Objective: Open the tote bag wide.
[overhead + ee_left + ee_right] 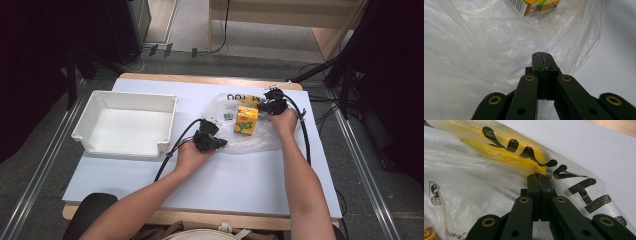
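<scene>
A clear plastic bag (260,142) with black lettering lies crumpled on the white table (225,185). Inside it stands a yellow and brown carton (246,121). My left gripper (222,143) sits at the bag's near left edge. In the left gripper view its jaws (541,53) are pressed together with the film (499,37) bunched at their tips and the carton (536,6) beyond. My right gripper (262,106) is at the bag's far right edge. In the right gripper view it (538,175) is shut at the printed rim of the bag (474,170).
An empty white tray (125,95) stands on the left part of the table, a hand's width from the left gripper. Cables trail from both grippers. Bare wooden table edge (210,79) runs along the far side.
</scene>
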Demonstrator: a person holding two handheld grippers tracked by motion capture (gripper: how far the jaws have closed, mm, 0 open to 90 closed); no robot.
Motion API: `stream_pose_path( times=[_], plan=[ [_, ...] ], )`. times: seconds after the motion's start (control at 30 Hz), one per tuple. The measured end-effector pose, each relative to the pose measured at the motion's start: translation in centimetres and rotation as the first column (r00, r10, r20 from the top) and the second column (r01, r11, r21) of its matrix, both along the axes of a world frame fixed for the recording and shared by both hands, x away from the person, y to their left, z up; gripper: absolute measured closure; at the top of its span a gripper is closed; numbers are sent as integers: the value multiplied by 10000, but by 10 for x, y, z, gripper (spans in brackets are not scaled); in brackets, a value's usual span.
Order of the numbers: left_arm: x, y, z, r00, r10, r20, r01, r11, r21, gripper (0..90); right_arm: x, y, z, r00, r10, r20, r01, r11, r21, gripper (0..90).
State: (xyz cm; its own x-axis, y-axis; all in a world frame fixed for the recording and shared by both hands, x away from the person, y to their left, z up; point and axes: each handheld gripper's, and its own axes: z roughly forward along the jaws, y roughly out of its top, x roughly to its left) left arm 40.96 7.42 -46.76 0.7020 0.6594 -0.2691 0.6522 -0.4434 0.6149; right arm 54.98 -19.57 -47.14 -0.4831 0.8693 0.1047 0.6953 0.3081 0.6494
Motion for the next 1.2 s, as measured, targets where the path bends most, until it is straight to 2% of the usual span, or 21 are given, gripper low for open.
stream_pose_path(
  times=[0.07, 0.17, 0.27, 0.47, 0.6, 0.73, 0.8, 0.87, 0.93, 0.97, 1.07, 1.13, 1.17, 1.2],
  plan=[
    [-2, 3, 0, 10000, -10, -88, 9, 10000, -92, 900, 1, 0, 0, 10000, -63, -5, 63, 10000, 54, 900],
    [-7, 6, 0, 9998, -197, -87, 198, 9998, 29, 900, 6, 0, -1, 9996, -277, 55, 276, 9994, 185, 900],
    [-12, 9, 2, 9991, -432, -33, 433, 9988, 209, 900, 9, 1, -1, 9993, -383, 53, 382, 9991, 168, 900],
    [-20, 15, 3, 9982, -539, -253, 544, 9984, 182, 900, 15, 1, -1, 9989, -468, 55, 467, 9989, 46, 900],
    [-25, 17, 3, 9974, -665, -273, 671, 9975, 217, 900, 19, -3, 1, 9935, -1122, 192, 1130, 9926, -448, 900],
    [-23, 17, 2, 9977, -609, -280, 611, 9981, 65, 900, 20, -4, 2, 9924, -1226, -55, 1225, 9923, -179, 900],
    [-22, 16, 4, 9977, -596, -319, 593, 9982, -95, 900, 17, -4, 5, 9924, -1228, 98, 1228, 9924, 25, 900],
    [-23, 15, 10, 9978, -634, -218, 629, 9978, -218, 900, 14, -5, 9, 9929, -1179, 133, 1172, 9923, 402, 900],
    [-23, 14, 14, 9977, -670, -127, 667, 9974, -255, 900, 13, -5, 12, 9939, -1095, 162, 1086, 9930, 465, 900],
    [-22, 13, 24, 9973, -736, 65, 738, 9966, -370, 900, 8, -4, 19, 9951, -962, 224, 947, 9936, 609, 900],
    [-20, 13, 40, 9966, -697, 434, 723, 9956, -602, 900, 0, -4, 30, 9972, -623, 405, 586, 9944, 876, 900],
    [-19, 13, 46, 9965, -671, 491, 703, 9953, -672, 900, -4, -4, 34, 9977, -521, 429, 483, 9952, 855, 900],
    [-17, 13, 51, 9958, -689, 597, 729, 9950, -679, 900, -12, -2, 42, 9969, -288, 730, 231, 9968, 769, 900],
    [-15, 13, 56, 9952, -690, 696, 740, 9947, -715, 900, -12, -2, 42, 9969, -288, 730, 231, 9968, 769, 900]
  ],
)
